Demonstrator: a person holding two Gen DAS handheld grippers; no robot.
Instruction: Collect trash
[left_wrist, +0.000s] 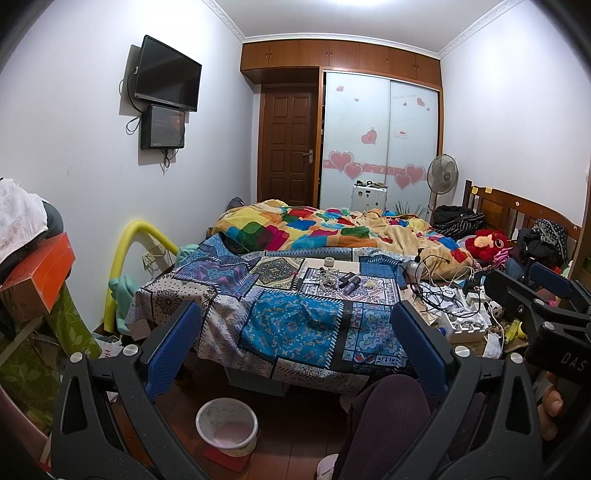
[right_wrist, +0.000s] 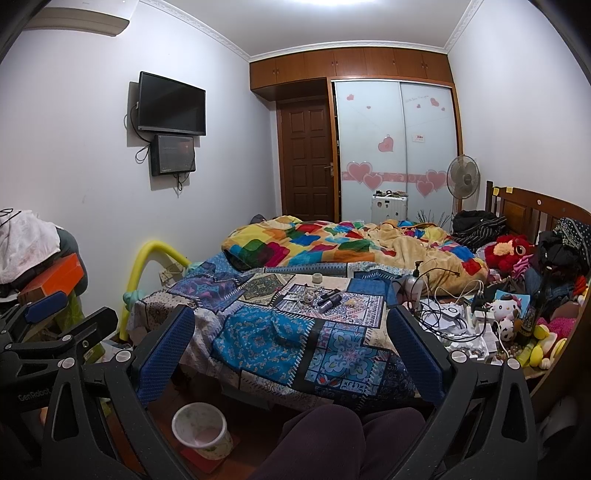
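Found a pale plastic bin upright on the floor just off the foot of the bed, open-topped, with a faint leaf print low on its wall and a pinkish bottom showing inside. Noted it sat on a red mat. Spotted a crumpled clear wrapper lying loose on the patterned bedspread, about mid-bed. Saw a small yellowish wad near it on the right, apart from it, with dark tubes between the two. Could not tell what the wad was made of.
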